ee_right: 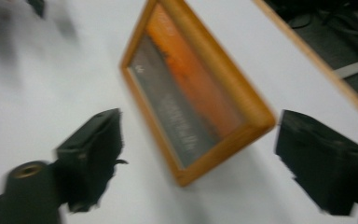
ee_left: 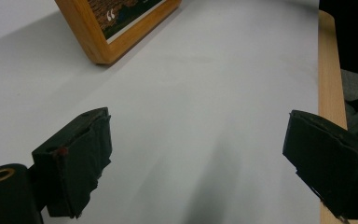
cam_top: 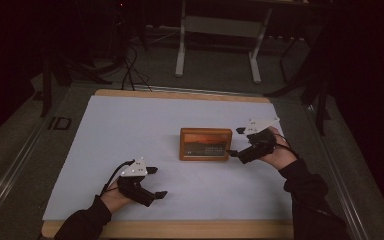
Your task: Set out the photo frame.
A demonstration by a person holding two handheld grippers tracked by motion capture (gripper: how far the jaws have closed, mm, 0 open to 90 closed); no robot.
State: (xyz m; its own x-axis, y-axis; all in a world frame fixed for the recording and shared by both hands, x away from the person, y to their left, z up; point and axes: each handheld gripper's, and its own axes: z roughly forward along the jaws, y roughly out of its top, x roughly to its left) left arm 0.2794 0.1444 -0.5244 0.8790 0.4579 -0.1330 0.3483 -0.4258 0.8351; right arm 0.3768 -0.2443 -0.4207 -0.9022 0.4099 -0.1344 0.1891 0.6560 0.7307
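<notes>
We see one wooden picture frame (cam_top: 205, 144) lying flat near the middle of the white table surface (cam_top: 130, 130), a little to the right. Its picture shows an orange sky above a dark lower band with some pale text that we cannot read.

Just to the right of the frame is the right gripper (cam_top: 238, 141), held in the person's right hand (cam_top: 280, 152). Its jaws stand wide open, and in the right gripper view (ee_right: 198, 154) the near corner of the frame lies between them; they hold nothing, and we cannot tell if a jaw touches the wood.

The left gripper (cam_top: 156, 182) is at the near left, well apart from the frame. Its jaws are also wide open and hold nothing; in the left gripper view (ee_left: 196, 158) there is bare white surface between them.

We count one frame, two grippers and two dark sleeves.

The white surface lies on a wooden tabletop (cam_top: 180, 230), whose light edge shows at the near and far sides. The room around is dark. Beyond the far edge there is a grey floor with black cables (cam_top: 130, 70) and the pale legs of another table (cam_top: 220, 45).
</notes>
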